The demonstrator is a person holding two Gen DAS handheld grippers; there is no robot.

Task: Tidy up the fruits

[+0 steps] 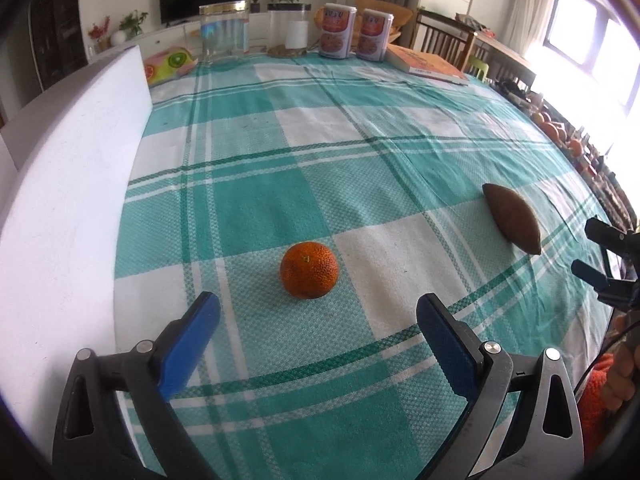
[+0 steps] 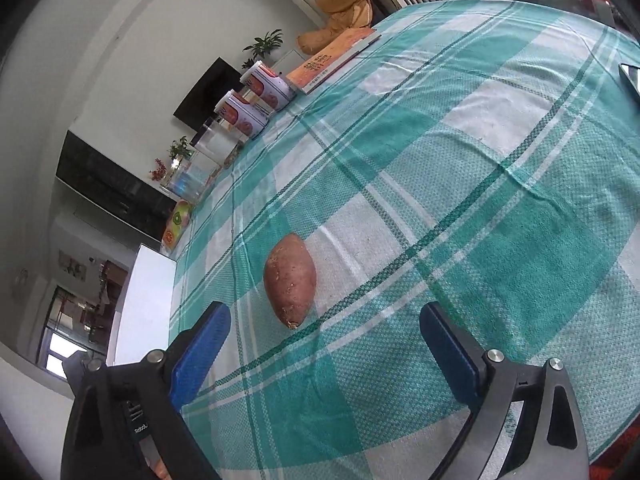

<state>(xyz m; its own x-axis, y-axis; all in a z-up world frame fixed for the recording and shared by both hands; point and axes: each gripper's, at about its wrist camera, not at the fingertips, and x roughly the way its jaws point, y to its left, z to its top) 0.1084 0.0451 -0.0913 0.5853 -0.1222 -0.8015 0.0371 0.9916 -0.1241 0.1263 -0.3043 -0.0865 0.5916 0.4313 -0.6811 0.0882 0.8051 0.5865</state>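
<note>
Two canisters [image 1: 354, 32], book [image 1: 426, 62] far behind orange [image 1: 309, 270]; nothing between.

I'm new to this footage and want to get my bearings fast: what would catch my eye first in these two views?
The bright orange sitting alone on the green-and-white checked tablecloth, just ahead of the open left gripper. Next, the brown sweet potato lying on the cloth in front of the open right gripper. Along the table's far edge stand two printed canisters beside an orange book.
</note>
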